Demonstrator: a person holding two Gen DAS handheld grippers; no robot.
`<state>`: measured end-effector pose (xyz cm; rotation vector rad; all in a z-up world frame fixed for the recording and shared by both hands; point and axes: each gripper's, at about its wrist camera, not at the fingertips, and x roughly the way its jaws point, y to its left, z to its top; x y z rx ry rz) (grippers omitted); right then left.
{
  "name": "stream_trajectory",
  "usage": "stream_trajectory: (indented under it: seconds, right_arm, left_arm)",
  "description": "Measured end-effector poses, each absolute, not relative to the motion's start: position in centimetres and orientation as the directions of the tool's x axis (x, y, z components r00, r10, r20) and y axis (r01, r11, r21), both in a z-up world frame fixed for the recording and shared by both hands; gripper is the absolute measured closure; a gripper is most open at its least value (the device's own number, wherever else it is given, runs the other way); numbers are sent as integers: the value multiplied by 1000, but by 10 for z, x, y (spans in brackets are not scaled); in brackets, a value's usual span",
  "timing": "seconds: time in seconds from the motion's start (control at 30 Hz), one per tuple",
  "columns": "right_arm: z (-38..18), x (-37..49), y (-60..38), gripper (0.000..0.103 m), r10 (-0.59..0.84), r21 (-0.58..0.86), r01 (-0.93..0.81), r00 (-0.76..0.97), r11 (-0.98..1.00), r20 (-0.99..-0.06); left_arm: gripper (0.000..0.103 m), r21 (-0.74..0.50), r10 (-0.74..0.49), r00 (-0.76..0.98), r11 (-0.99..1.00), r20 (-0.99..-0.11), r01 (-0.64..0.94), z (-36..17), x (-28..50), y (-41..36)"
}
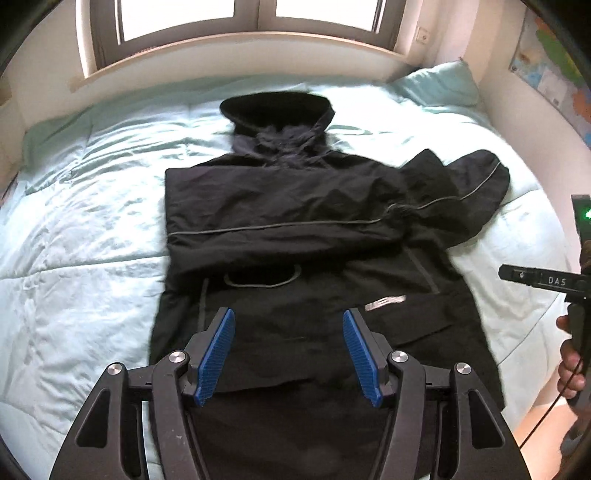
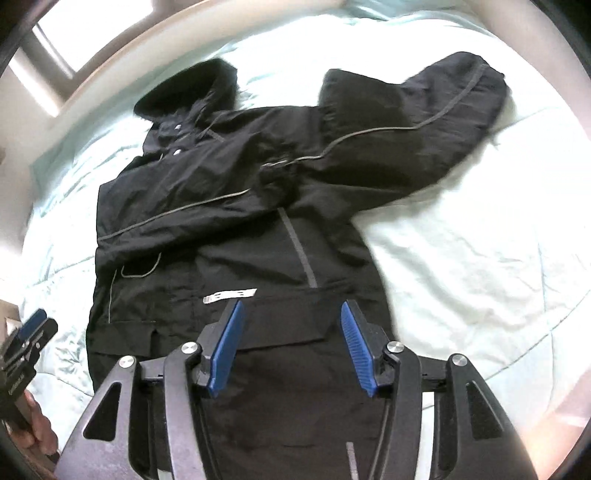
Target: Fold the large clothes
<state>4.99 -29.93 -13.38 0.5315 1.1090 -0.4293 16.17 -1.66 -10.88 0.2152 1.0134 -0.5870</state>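
A black hooded jacket (image 1: 295, 229) lies spread flat on a bed covered with a pale mint quilt (image 1: 85, 236), hood toward the window (image 1: 251, 22) and hem toward the cameras. One sleeve is folded across the chest, its grey piping running level from edge to edge; the other sleeve (image 2: 436, 122) sticks out to the side, bent back on itself.

The left hand-held gripper (image 1: 289, 354) hangs above the lower part of the jacket with its blue pads (image 1: 218, 354) spread wide and only air between them. The right hand-held gripper (image 2: 291, 345) is likewise spread over the hem area, pinching no fabric.

The left wrist view alone shows the whole window and its sill, a pillow (image 1: 439, 83) at the far corner of the bed, and a coloured map (image 1: 554, 74) on the side wall. At its right edge it also catches the right hand (image 1: 570, 363) gripping its tool's handle, with a green light above.

The right wrist view gives the clearer look at the outstretched sleeve, the snap buttons under the hood (image 2: 192, 88) and the white label (image 2: 229, 295) on the jacket front. At its left edge, blurred, the other gripper's blue-tipped finger and the left hand (image 2: 35, 432) appear.
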Motion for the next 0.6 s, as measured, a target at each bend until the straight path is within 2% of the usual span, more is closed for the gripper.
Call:
stream_trajectory:
  seconds: [0.1,0.3,0.6]
  right_arm:
    - [-125,31,-334,46,-66,179,570,382,802,-922]
    - [-105,5,-419,43,-117,148,568,405,810,-907]
    - [-95,22,-586,42,-214,147,638,453,756,-865]
  left_arm:
    - [40,-87,-341,415,849,-843,520,-102,146,-46]
    - [40,-148,-355,391,870,-849,470,-102,121,-104]
    - [40,-57,-259,427,900,-866,431,-107,108,-158]
